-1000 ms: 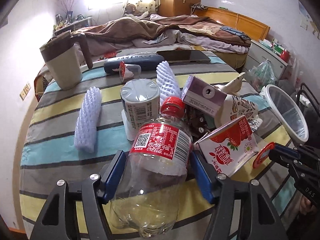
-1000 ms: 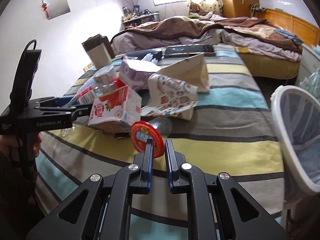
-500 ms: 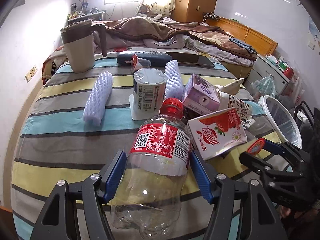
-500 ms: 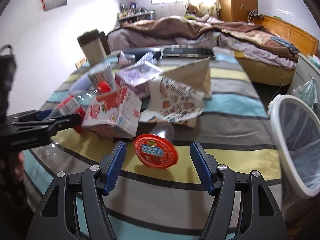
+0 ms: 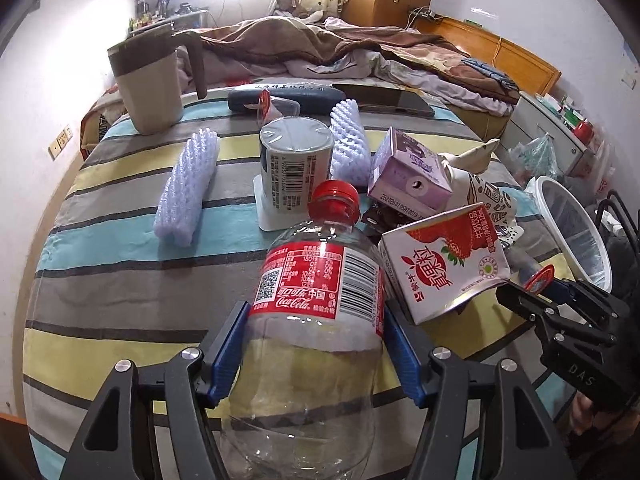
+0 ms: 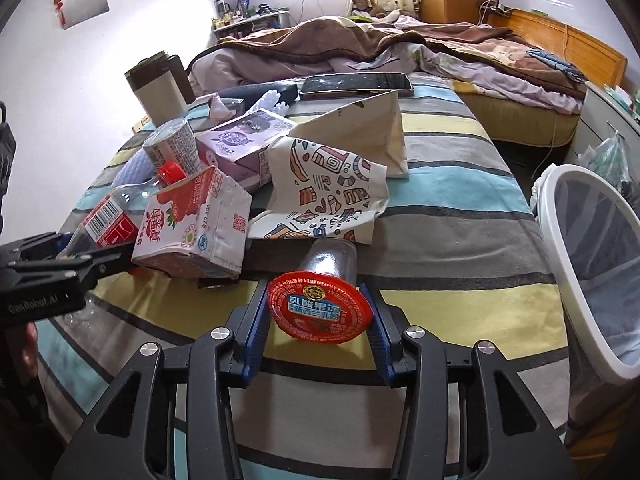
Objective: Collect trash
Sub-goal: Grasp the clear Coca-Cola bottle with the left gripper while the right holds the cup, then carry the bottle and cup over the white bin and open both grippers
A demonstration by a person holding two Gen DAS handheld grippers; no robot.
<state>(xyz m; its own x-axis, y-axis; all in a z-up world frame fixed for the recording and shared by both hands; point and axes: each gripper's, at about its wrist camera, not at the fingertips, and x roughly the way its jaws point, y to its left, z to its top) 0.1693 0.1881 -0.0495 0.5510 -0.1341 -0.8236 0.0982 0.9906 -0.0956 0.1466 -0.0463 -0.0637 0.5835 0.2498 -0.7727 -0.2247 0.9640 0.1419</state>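
My left gripper point(image 5: 316, 332) is shut on an empty clear Coca-Cola bottle point(image 5: 316, 320) with a red cap, held over the striped table point(image 5: 120, 272). My right gripper point(image 6: 318, 320) has its jaws around a clear jelly cup with a red foil lid point(image 6: 318, 308) lying on its side; the pads touch the lid's edges. The cup also shows in the left wrist view point(image 5: 538, 278). A strawberry milk carton point(image 5: 444, 264) and a purple carton point(image 5: 408, 176) lie between the grippers. A white mesh trash bin point(image 6: 592, 260) stands at the table's right edge.
A printed cloth bag point(image 6: 340, 188), a sealed can point(image 5: 296, 164), two white foam sleeves point(image 5: 186, 188), a beige jug point(image 5: 148, 80), a phone point(image 6: 356, 82) and a dark case point(image 5: 280, 94) crowd the table. A bed point(image 6: 400, 44) lies behind.
My right gripper opened from shut, moved forward and closed its jaws around the red-lidded jelly cup. My left gripper kept hold of the bottle, which rotated slightly.
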